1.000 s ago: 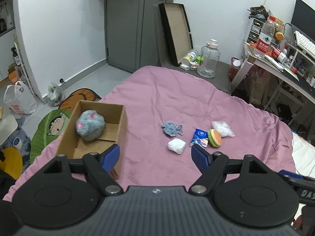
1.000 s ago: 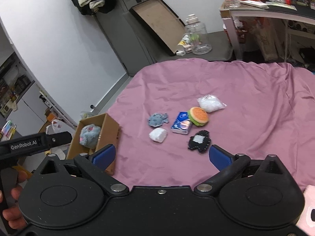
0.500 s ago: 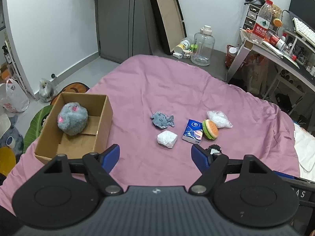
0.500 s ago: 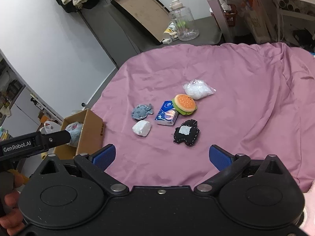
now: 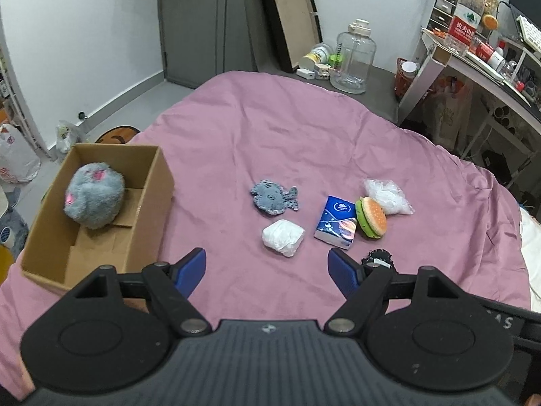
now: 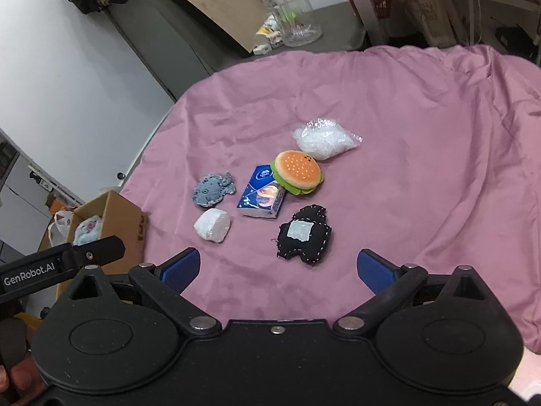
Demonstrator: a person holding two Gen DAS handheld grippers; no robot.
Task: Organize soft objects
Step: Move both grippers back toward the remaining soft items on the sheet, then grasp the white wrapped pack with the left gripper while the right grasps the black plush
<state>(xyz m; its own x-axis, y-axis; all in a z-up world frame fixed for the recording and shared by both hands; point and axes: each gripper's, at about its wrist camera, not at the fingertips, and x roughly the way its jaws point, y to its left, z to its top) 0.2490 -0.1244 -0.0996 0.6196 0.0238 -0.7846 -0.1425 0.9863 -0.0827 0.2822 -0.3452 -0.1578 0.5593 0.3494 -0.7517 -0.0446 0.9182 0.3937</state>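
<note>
On the pink bed cover lie a grey fish plush (image 5: 273,196) (image 6: 213,190), a white wrapped bundle (image 5: 283,237) (image 6: 212,225), a blue tissue pack (image 5: 336,221) (image 6: 262,196), a burger plush (image 5: 371,217) (image 6: 298,171), a clear bag of white stuffing (image 5: 387,196) (image 6: 323,138) and a black plush (image 6: 304,235) (image 5: 378,257). A cardboard box (image 5: 148,203) (image 6: 118,213) at the left holds a grey fluffy plush (image 5: 94,199). My left gripper (image 5: 267,267) is open and empty, above the near bed. My right gripper (image 6: 279,269) is open and empty, just short of the black plush.
The bed cover (image 5: 270,128) drops to the floor at left and far end. A large clear jar (image 5: 353,61) and a leaning frame (image 5: 287,17) stand on the floor beyond. A cluttered desk (image 5: 480,64) stands at the right. Bags (image 5: 17,159) lie left of the box.
Both grippers have moved forward and lower toward the objects, which appear larger. The left view has shifted right, away from the box. Both stay open.
</note>
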